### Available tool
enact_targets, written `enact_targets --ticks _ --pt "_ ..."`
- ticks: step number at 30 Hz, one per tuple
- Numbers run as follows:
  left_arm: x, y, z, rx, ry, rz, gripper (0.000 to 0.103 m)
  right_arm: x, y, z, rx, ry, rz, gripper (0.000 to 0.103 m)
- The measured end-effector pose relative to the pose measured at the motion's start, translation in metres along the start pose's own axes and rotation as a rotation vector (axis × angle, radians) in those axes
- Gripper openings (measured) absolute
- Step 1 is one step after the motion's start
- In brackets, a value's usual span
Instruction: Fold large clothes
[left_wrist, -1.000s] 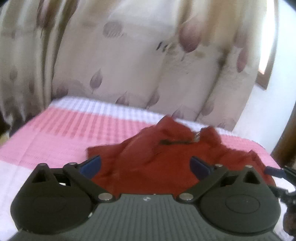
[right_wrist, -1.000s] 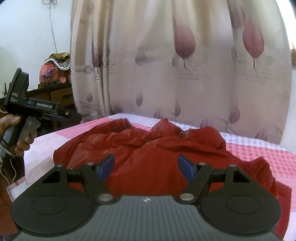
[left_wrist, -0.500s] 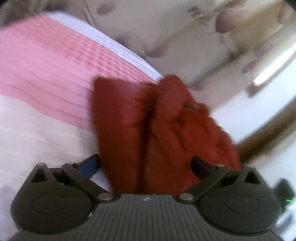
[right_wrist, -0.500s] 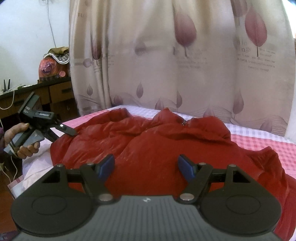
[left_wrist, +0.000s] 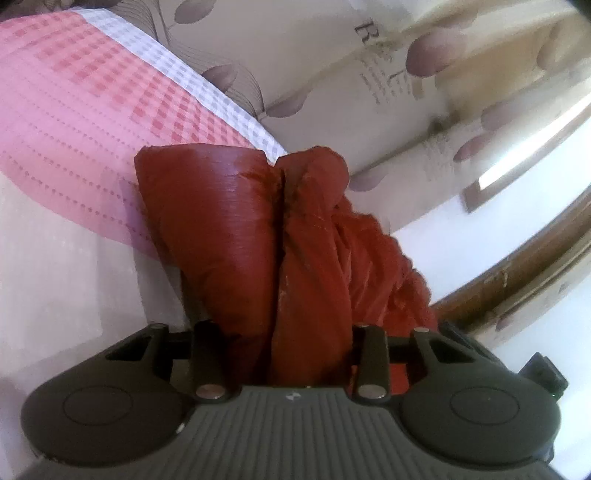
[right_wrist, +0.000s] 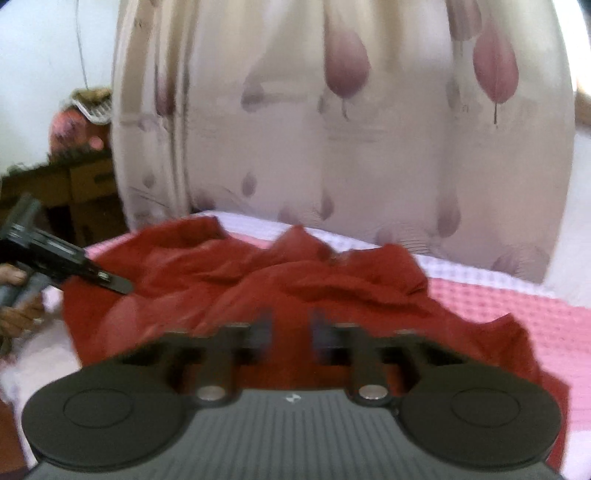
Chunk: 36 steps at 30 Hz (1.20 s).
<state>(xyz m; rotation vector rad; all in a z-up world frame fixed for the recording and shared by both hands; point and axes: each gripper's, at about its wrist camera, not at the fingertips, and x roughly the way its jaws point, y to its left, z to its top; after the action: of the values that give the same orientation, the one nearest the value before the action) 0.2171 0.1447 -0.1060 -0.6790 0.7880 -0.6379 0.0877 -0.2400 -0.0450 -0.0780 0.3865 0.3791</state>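
A: Down lower and rolled over compared with a second ago, on the left gripper (left_wrist: 288, 332). Jaws just closing in from wide, now squeezing a thick roll of the red jacket (left_wrist: 236, 229) between them

B: Holding firmly, then?

A: Looks so. Bunched cloth fills the whole gap, running from 6 o'clock up toward 12 in the left wrist view, over the pink checked bedspread (left_wrist: 74, 110) at 10 o'clock

B: And on the right gripper (right_wrist: 291, 326)?

A: Hardly shifted in place, but jaws just closing as well, from well apart to nearly together. Only a narrow gap left. Too blurred to tell whether any cloth sits pinched in it

B: Where does that leave the jacket overall?

A: Spread and rumpled across the bed in the right wrist view, collar toward the leaf-print curtain (right_wrist: 332, 147) at 12 o'clock, near edge at 6 o'clock just beyond the right fingertips. Left gripper visible at 9 o'clock, at the jacket's side

B: Meaning for the fold?

A: Probably marks the end of reaching and the start of carrying. With one side gripped, and the near edge perhaps gripped too, next likely calls for lifting together and laying one part over another. Nothing folded yet, so early days. Puffy, slippery fabric, so liable to slide out of a shallow pinch
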Motion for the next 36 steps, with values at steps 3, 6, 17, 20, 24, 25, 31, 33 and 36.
enact_targets --ticks 3,6,17,20,24,25,31,33,36 --pt "-0.007 -0.004 -0.004 -0.017 -0.011 -0.015 0.039 -0.003 0.004 0.007 -0.022 -0.025 0.010 0.013" --pt "-0.011 -0.007 -0.005 -0.047 -0.009 -0.029 0.039 0.001 0.012 0.009 -0.087 -0.013 0.005 0.013" --pt "-0.027 -0.092 0.007 0.029 0.010 -0.062 0.036 0.048 -0.020 -0.021 0.039 0.089 -0.019 0.012" --pt "-0.019 -0.145 0.010 0.118 0.040 -0.081 0.036 0.050 -0.035 -0.029 0.148 0.086 0.010 0.011" --pt "0.016 -0.221 0.010 0.247 0.112 -0.111 0.036 0.052 -0.061 -0.046 0.391 0.062 0.078 0.011" --pt "0.030 -0.239 0.007 0.280 0.134 -0.122 0.036 0.052 -0.070 -0.052 0.468 0.051 0.100 0.011" --pt "0.123 -0.324 -0.019 0.421 0.263 -0.185 0.037 0.048 -0.106 -0.076 0.768 0.019 0.201 0.011" --pt "0.154 -0.337 -0.032 0.454 0.295 -0.196 0.039 0.049 -0.118 -0.085 0.850 0.010 0.250 0.011" --pt "0.179 -0.340 -0.042 0.435 0.287 -0.209 0.039 0.045 -0.130 -0.091 0.910 0.018 0.268 0.009"
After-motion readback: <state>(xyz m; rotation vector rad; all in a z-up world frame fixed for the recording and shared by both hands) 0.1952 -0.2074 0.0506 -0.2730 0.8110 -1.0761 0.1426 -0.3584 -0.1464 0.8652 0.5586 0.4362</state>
